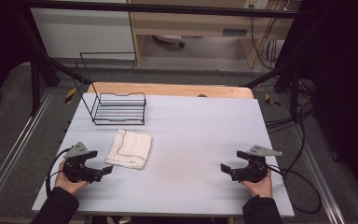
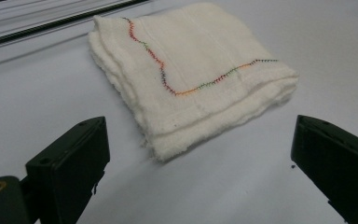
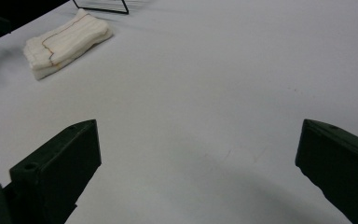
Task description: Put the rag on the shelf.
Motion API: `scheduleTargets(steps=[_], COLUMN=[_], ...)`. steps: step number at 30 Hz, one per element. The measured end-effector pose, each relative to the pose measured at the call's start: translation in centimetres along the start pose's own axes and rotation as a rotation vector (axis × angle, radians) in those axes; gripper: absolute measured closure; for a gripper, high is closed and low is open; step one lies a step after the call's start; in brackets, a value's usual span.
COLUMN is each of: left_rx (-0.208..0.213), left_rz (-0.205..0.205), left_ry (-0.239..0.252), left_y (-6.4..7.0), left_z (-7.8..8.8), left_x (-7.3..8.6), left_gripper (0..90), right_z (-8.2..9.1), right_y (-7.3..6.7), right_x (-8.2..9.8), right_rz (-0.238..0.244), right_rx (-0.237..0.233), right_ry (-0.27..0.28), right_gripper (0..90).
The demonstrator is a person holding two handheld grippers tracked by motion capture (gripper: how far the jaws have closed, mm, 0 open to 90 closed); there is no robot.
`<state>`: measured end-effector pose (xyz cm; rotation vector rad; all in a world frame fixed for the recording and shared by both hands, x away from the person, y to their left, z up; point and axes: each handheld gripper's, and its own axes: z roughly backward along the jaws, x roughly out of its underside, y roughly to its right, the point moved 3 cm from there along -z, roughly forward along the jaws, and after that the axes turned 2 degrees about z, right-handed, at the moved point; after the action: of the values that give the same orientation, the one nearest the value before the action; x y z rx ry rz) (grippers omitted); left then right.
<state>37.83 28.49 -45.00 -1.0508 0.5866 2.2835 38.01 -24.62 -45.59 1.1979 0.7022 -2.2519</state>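
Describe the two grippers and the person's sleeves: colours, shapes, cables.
Both grippers, the left gripper and the right gripper, are black, blocky tools with two flat, wedge-like black jaws. Each carries a grey three-cornered plate on top, drilled with small holes. A black cable trails from each and curves off behind the hand. The left gripper view shows a brass-coloured ring at its base. The sleeves are dark, black or close to it.

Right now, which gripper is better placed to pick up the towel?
Left. The left gripper sits right beside the towel, jaws open toward it; the right gripper is far across the table.
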Motion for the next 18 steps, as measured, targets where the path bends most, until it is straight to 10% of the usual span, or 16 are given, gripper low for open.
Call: scheduleTargets(steps=[18], left_rx=[-0.060], left_rz=[0.068], left_ry=[-0.010], left_y=[-0.4], left_z=[-0.6], left_x=[-1.0], left_gripper=[21.7], right_z=[-0.2], right_y=[-0.2], right_x=[0.0], right_rz=[0.001], right_rx=[0.009], right_ry=[-0.017], right_gripper=[0.9])
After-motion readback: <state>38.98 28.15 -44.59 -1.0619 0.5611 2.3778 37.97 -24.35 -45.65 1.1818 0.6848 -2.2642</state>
